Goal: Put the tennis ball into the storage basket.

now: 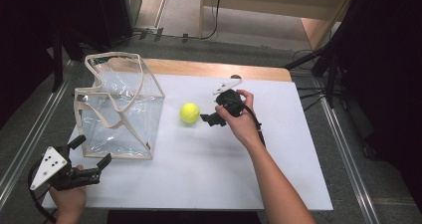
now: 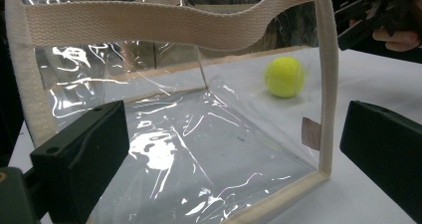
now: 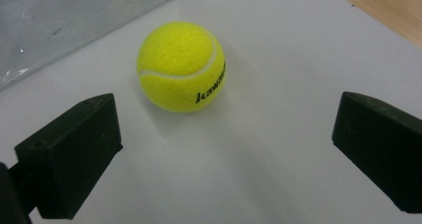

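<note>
Tennis ball (image 1: 189, 113) on white tabletop (image 1: 209, 164), grey floor (image 1: 30, 129)

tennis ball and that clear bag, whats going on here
A person holds a gripper in each hand at a white table. The right gripper is open and just short of the tennis ball, not touching it. The left gripper, also open, sits at the near corner of the clear bag, which stands open beside the ball. Nothing is gripped yet.
</note>
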The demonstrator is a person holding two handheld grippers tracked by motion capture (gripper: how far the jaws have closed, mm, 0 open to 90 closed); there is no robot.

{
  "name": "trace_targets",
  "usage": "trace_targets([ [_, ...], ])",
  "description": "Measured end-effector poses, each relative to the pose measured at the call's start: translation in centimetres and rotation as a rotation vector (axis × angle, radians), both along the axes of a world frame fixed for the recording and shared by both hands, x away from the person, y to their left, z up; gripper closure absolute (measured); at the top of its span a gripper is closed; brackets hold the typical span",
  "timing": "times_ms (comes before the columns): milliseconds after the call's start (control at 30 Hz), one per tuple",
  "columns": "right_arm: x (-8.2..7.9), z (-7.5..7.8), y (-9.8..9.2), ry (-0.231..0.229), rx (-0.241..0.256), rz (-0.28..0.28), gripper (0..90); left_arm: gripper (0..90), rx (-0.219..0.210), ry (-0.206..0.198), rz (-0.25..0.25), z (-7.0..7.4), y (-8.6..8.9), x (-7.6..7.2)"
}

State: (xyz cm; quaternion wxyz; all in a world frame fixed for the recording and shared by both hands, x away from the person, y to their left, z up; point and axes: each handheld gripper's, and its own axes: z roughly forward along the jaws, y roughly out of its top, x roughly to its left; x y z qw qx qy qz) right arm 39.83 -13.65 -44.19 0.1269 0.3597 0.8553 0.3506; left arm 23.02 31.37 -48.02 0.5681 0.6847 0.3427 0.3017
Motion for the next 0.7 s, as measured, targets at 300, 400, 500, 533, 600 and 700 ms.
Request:
trace_targets([
  [300,1.0,0.0,1.5,0.039,-0.019,0.025,0.0,0.0,-0.002,0.001,-0.002,0.0,0.0,0.0],
  [400,1.2,0.0,2.0,0.049,-0.02,0.039,0.0,0.0,-0.001,0.001,-0.002,0.0,0.1,0.0],
  [500,1.5,0.1,2.6,0.055,-0.033,0.06,0.0,0.0,-0.003,0.0,-0.001,0.0,0.1,0.0],
  [533,1.5,0.1,2.9,0.062,-0.035,0.058,0.0,0.0,-0.003,0.0,-0.001,0.0,0.1,0.0],
  [600,1.6,0.0,3.0,0.054,-0.035,0.068,0.0,0.0,-0.003,-0.001,-0.001,0.0,0.1,0.0],
  [700,1.8,0.0,3.8,0.062,-0.053,0.064,0.0,0.0,-0.007,-0.001,0.0,0.0,0.1,0.0],
])
